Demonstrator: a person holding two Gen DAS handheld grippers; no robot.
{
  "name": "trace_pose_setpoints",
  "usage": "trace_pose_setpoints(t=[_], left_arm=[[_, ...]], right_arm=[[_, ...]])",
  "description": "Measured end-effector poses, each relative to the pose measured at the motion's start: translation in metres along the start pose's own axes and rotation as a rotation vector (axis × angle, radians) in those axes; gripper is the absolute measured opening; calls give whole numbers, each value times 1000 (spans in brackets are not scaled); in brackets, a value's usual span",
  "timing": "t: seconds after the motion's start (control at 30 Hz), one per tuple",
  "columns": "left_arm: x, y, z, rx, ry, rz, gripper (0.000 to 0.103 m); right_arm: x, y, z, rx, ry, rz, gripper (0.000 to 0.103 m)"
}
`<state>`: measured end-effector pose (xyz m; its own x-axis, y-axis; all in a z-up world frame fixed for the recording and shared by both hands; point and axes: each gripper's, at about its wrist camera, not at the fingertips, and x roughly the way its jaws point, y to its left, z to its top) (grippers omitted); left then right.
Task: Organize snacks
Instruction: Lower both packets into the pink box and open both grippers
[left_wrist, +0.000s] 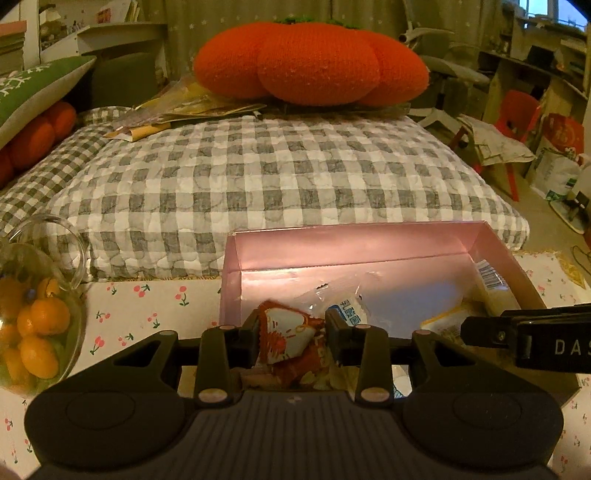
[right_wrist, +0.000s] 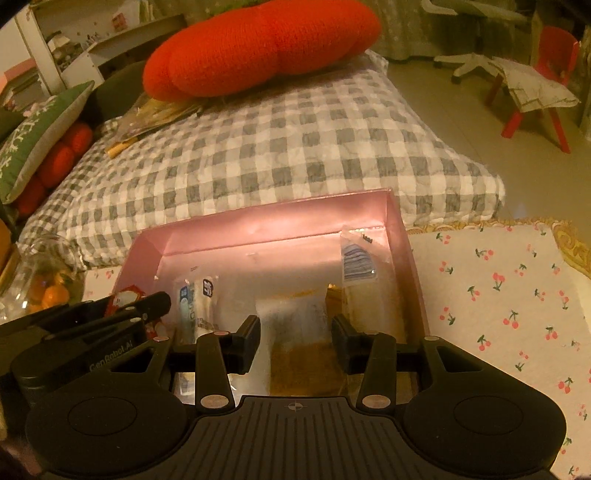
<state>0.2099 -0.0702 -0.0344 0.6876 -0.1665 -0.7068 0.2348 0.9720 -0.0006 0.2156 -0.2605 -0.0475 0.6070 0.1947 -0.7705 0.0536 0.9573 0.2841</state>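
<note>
Pointing steeply down over the pink box (left_wrist: 369, 240), the left gripper (left_wrist: 291, 341) has its jaws closed on a red snack packet (left_wrist: 286, 341), held at the box's near left corner. The right gripper (right_wrist: 295, 343) tilts down beside it over the box's near edge, its jaws set apart either side of a clear wrapped snack (right_wrist: 291, 317); whether the pads press on it I cannot tell. The box sits on a cherry-print cloth (right_wrist: 498, 295) at the counter's far edge, against a checked cushion (left_wrist: 258, 177). Inside lie several wrapped snacks: two slim white ones (right_wrist: 197, 299) along the left wall and a barcode-labelled one (right_wrist: 356, 258) against the right wall. One glass bowl of oranges (left_wrist: 37, 325) stands at the counter's left edge. An orange plush pumpkin (left_wrist: 310, 62) rests on the cushion.
</note>
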Motion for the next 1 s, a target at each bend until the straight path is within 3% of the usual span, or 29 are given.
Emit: trace_pose_setpoints(t=[0.07, 0.13, 0.37, 0.63, 1.0], left_arm=[[0, 0, 0, -2, -7, 5, 47], [-2, 0, 0, 0, -15, 2, 55], [-10, -2, -1, 30, -20, -23, 78], [-33, -5, -1, 62, -39, -38, 87], [-65, 1, -20, 19, -24, -71, 94]], right_arm=[[-1, 1, 1, 3, 1, -2, 48], [-4, 1, 1, 3, -9, -4, 63], [-18, 3, 2, -2, -15, -16, 74], [-47, 7, 2, -12, -43, -18, 81], [-94, 11, -15, -22, -71, -2, 86]])
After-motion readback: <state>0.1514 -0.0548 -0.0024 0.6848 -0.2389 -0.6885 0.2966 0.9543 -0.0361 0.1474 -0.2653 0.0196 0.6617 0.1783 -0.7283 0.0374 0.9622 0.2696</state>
